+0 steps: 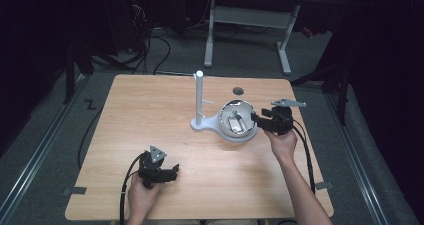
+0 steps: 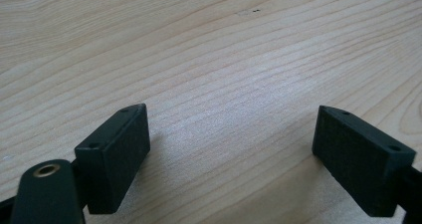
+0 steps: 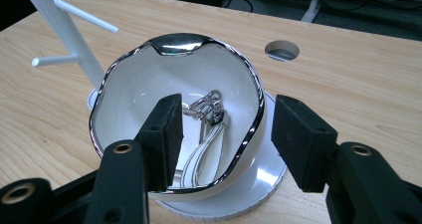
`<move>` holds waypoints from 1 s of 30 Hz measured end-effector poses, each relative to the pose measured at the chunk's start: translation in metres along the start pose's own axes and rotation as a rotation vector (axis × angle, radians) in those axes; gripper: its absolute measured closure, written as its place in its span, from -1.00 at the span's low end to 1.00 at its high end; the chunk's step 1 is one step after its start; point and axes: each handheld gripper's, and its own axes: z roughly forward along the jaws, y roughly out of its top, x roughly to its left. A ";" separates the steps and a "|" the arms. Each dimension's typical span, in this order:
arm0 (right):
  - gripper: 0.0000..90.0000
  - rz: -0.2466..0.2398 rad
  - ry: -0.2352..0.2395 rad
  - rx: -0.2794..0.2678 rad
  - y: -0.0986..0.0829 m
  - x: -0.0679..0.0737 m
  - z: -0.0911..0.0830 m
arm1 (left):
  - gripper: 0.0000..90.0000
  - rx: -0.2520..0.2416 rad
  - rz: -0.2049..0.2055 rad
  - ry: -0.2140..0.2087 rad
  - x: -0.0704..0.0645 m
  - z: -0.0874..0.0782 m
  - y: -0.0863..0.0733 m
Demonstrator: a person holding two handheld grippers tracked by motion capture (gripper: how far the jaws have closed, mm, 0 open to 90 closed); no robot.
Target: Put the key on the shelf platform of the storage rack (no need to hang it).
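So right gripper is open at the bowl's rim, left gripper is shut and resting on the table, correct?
Not quite: the left gripper is open, not shut. The left gripper view shows its jaws wide apart over bare table. The rest holds: the right gripper is open at the bowl rim.

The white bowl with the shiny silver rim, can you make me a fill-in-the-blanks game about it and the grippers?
1. The white bowl with the shiny silver rim holds silver metal ____.
2. The right gripper has one jaw inside the bowl and one jaw ____ it.
3. The left gripper hovers with jaws ____ over the light wooden table.
4. The thin white stand with side pegs is ____ in colour.

Missing words: rings; outside; open; white
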 end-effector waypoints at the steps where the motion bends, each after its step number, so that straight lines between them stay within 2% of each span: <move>1: 0.05 -0.003 0.000 -0.006 0.000 0.000 -0.001 | -0.66 0.000 0.000 0.000 0.000 0.000 0.000; 7: 0.05 -0.012 0.007 -0.004 -0.001 0.004 -0.004 | -0.66 0.000 0.000 0.000 0.000 0.000 0.000; 11: 0.09 -0.005 0.000 -0.043 -0.004 0.004 -0.009 | -0.66 0.000 0.000 0.000 0.000 0.000 0.000; 13: 0.08 0.006 0.005 -0.033 -0.006 0.004 -0.010 | -0.66 0.000 0.000 0.000 0.000 0.000 0.000; 21: 0.07 -0.008 0.005 -0.022 -0.007 0.004 -0.018 | -0.66 0.000 0.000 0.000 0.000 0.000 0.000; 24: 0.08 0.008 0.010 -0.044 -0.009 0.002 -0.023 | -0.66 0.000 0.000 0.000 0.000 0.000 0.000; 30: 0.07 0.025 0.003 -0.031 -0.015 -0.003 -0.031 | -0.66 0.000 0.001 -0.001 0.000 0.000 0.000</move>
